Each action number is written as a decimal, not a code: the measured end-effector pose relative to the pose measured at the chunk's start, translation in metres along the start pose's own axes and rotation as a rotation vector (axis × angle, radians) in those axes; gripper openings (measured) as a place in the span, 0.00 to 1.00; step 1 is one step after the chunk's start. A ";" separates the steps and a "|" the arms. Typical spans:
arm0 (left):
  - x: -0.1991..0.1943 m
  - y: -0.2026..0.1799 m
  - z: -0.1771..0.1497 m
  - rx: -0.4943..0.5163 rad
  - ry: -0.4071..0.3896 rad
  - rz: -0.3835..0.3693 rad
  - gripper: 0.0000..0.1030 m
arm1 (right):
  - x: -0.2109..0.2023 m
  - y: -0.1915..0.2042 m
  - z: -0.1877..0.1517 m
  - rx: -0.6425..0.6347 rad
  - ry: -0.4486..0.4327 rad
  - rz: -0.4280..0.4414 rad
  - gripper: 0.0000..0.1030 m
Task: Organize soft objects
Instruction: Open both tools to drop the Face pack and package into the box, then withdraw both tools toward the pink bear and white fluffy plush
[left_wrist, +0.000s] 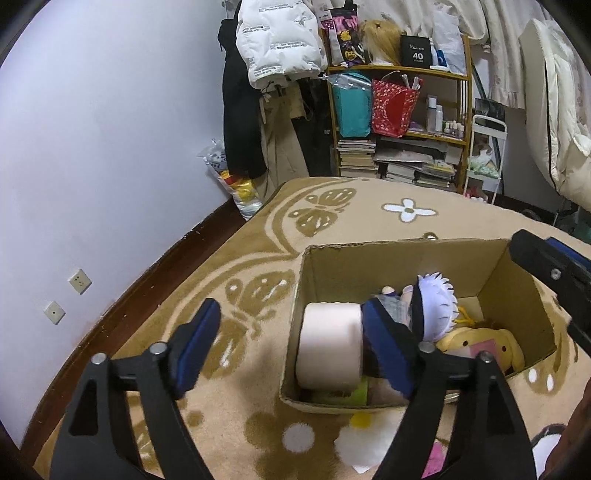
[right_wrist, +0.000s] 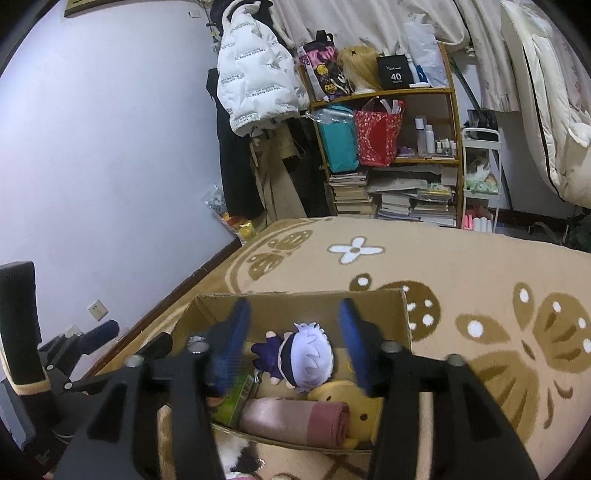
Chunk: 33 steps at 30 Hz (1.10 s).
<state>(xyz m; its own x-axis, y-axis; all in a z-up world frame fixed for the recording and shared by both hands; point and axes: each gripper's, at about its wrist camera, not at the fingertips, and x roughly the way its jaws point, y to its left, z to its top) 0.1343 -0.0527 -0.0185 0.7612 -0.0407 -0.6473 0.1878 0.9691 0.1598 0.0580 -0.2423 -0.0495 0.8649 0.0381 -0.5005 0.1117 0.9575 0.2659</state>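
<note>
Jaws on the left gripper (left_wrist: 291, 332) are standing wide apart, gripping nothing, and a pale pink roll (left_wrist: 330, 345) is lying between them at the near-left corner of the cardboard box (left_wrist: 388, 254); whether its right finger (left_wrist: 384, 345) is touching the roll cannot be told. Jaws on the right gripper (right_wrist: 293, 341) are also spread open and empty, hovering over the same box.

Between the right gripper's fingers, a white-haired plush doll (right_wrist: 301, 360) in dark blue clothes is lying in the middle of the box. Just beside it, toward the near-right corner, a yellow plush (right_wrist: 360, 411) is resting against the box wall. A rolled pink towel (right_wrist: 299, 421) is lying along the near wall, touching the yellow plush, and a green packet (right_wrist: 236, 400) is sitting at its left end.

Around the box, a tan patterned rug (left_wrist: 351, 214) is covering the floor. A fluffy white toy with a yellow spot (left_wrist: 364, 439) is lying on the rug just outside the near wall of the box. Well beyond, a wooden shelf (left_wrist: 467, 96) is holding bags, bottles and stacked books, with a white puffer jacket (left_wrist: 277, 40) hanging beside it.
</note>
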 end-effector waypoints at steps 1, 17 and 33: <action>-0.001 0.001 -0.001 0.001 0.000 0.003 0.83 | -0.001 0.000 -0.001 0.002 -0.002 -0.003 0.67; -0.033 0.021 -0.008 -0.025 0.011 0.038 0.97 | -0.027 0.005 -0.018 -0.004 0.004 -0.029 0.99; -0.070 0.041 -0.025 -0.040 0.044 0.018 0.97 | -0.053 0.024 -0.040 -0.061 0.049 -0.050 0.99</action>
<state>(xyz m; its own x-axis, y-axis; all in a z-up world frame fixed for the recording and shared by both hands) 0.0733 -0.0042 0.0143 0.7360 -0.0134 -0.6768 0.1485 0.9787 0.1421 -0.0045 -0.2094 -0.0501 0.8339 0.0023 -0.5518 0.1229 0.9741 0.1898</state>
